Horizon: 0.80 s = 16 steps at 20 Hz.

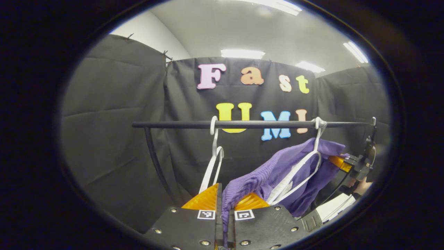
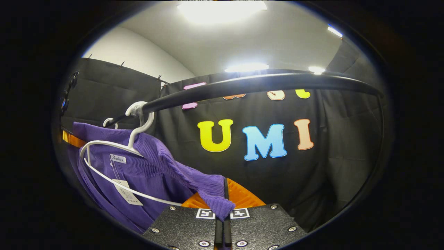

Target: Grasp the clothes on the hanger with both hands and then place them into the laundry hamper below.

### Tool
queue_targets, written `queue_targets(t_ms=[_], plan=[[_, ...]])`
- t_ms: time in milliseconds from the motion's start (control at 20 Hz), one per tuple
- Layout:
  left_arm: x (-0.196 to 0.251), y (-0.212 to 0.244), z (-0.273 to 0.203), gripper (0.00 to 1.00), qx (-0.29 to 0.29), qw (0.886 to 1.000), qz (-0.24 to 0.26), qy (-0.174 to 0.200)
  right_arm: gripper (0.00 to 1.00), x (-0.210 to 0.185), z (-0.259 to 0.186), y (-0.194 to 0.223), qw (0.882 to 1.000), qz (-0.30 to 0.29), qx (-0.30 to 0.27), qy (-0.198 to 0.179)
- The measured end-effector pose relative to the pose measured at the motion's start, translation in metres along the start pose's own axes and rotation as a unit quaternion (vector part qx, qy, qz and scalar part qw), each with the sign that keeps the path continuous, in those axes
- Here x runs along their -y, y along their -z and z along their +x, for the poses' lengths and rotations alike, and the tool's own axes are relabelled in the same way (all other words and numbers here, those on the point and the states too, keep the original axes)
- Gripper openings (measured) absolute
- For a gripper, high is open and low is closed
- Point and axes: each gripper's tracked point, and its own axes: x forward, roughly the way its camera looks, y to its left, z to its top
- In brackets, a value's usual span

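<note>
Already both grips made: left gripper (image 1: 224, 205) fingers pinch one end of purple top (image 1: 274, 170), right gripper (image 2: 224, 205) fingers pinch a sleeve. Top half off white hanger (image 2: 114, 152) on rail (image 1: 249, 124). Left: free it, drop into hamper

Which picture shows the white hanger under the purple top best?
The right gripper view: the white hanger shows hook, shoulder and lower loop against the purple top. The left gripper view shows it farther off, partly wrapped in fabric.
</note>
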Motion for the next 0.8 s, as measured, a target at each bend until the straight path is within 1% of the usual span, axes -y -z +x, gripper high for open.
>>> queue_targets(t_ms=[50,200,400,550,700,800], plan=[[-0.006,0.010,0.006,0.05,-0.009,1.000,0.003,-0.011,0.02,-0.004,-0.001,0.001,1.000,-0.001,-0.001,-0.005],[-0.003,0.037,0.005,0.05,-0.018,0.999,-0.030,-0.009,0.02,-0.008,-0.007,0.003,1.000,-0.008,0.002,-0.005],[-0.001,0.048,-0.001,0.05,0.014,0.997,-0.075,-0.009,0.02,-0.008,-0.011,0.004,1.000,-0.008,0.003,-0.004],[0.010,0.062,-0.002,0.05,0.038,0.992,-0.120,-0.011,0.02,-0.006,-0.011,0.003,1.000,-0.010,0.007,-0.004],[0.023,0.083,0.001,0.05,0.054,0.988,-0.141,-0.024,0.02,0.000,-0.011,0.004,1.000,-0.014,0.011,-0.003],[0.042,0.096,0.000,0.05,0.054,0.988,-0.143,-0.026,0.02,0.007,-0.012,0.007,1.000,-0.008,0.007,0.001]])
